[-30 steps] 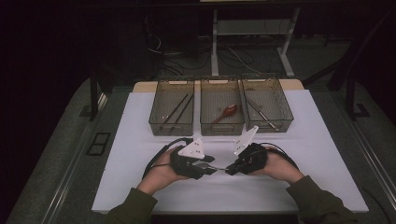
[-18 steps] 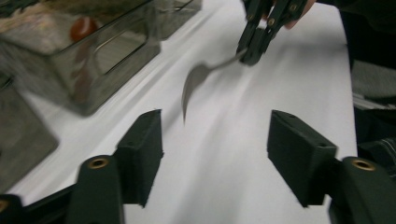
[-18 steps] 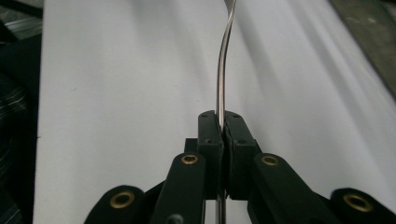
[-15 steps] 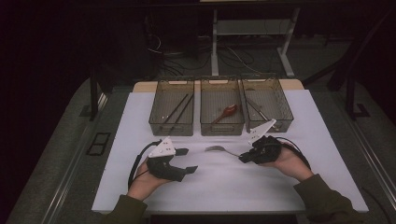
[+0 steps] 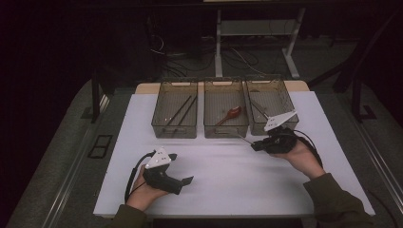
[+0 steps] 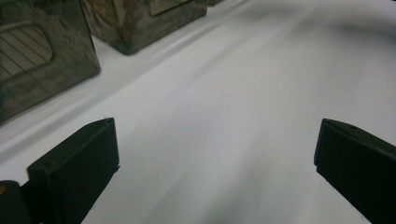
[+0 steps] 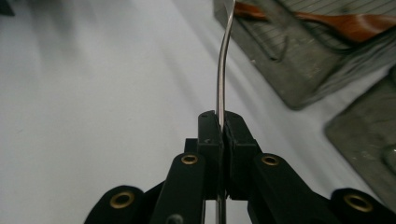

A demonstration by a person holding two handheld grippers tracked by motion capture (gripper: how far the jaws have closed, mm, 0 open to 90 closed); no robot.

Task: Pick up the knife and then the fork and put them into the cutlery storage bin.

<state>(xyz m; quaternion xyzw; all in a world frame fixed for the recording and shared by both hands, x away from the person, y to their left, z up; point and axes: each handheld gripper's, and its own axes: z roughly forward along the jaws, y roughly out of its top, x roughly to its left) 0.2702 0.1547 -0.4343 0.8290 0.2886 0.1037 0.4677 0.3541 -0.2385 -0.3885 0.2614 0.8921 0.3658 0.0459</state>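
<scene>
My right gripper point(image 5: 254, 144) point(image 7: 223, 122) hovers in front of the right tray point(image 5: 272, 129), shut on the handle of a thin metal utensil point(image 5: 244, 139) point(image 7: 222, 70). The utensil is seen edge-on, and its curved shaft points toward the middle tray point(image 5: 225, 131). My left gripper point(image 5: 181, 168) point(image 6: 215, 140) sits low over the white sheet point(image 5: 228, 185) at the front left. Its jaws have just been opening and stand wide with nothing between them.
Three clear brown trays stand in a row at the back of the sheet. The left tray point(image 5: 174, 130) holds dark sticks point(image 5: 181, 111), the middle one a red-brown spoon point(image 5: 231, 114) point(image 7: 357, 21), the right one metal utensils. Dark floor surrounds the table.
The two hands have parted from the middle. My left gripper let go, opened and drew back to the front left. My right gripper carried the metal utensil right, toward the trays.
</scene>
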